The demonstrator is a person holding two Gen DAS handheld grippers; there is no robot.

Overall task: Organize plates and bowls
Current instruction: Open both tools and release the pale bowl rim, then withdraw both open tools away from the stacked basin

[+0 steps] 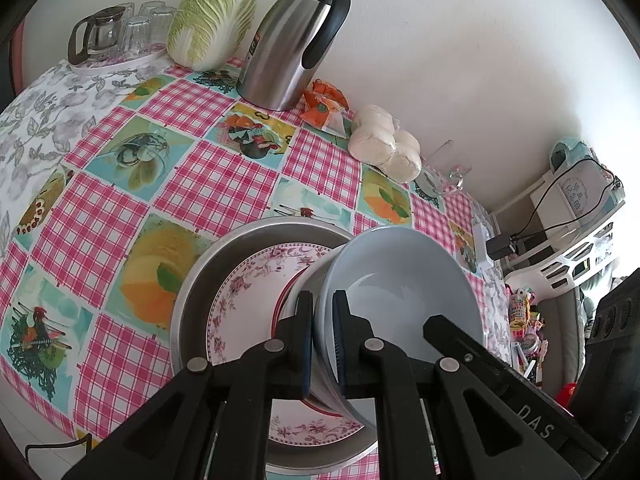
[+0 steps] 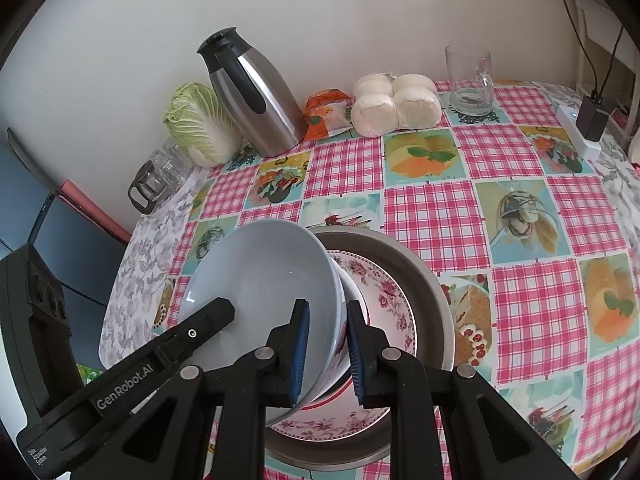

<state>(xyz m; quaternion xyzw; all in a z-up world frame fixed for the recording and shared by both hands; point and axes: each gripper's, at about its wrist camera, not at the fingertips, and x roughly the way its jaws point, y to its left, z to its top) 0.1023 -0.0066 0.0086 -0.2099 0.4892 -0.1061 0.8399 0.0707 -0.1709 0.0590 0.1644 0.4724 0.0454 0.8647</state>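
Both your tongs, left gripper [image 1: 322,334] and right gripper [image 2: 327,350], clamp opposite rims of a tilted pale blue ceramic bowl [image 1: 404,292]. It hangs over a pink floral plate [image 2: 390,312] lying inside a round metal basin [image 2: 430,280] on the checked tablecloth [image 1: 120,232].

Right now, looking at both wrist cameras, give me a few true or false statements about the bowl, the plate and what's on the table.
1. Both grippers clamp the grey bowl's rim: left gripper, right gripper. True.
2. The floral plate lies directly on the tablecloth. False: it lies inside a metal basin.
3. The steel thermos jug stands beside the napa cabbage. True.
4. The glass mug holds juice. False: it looks empty.
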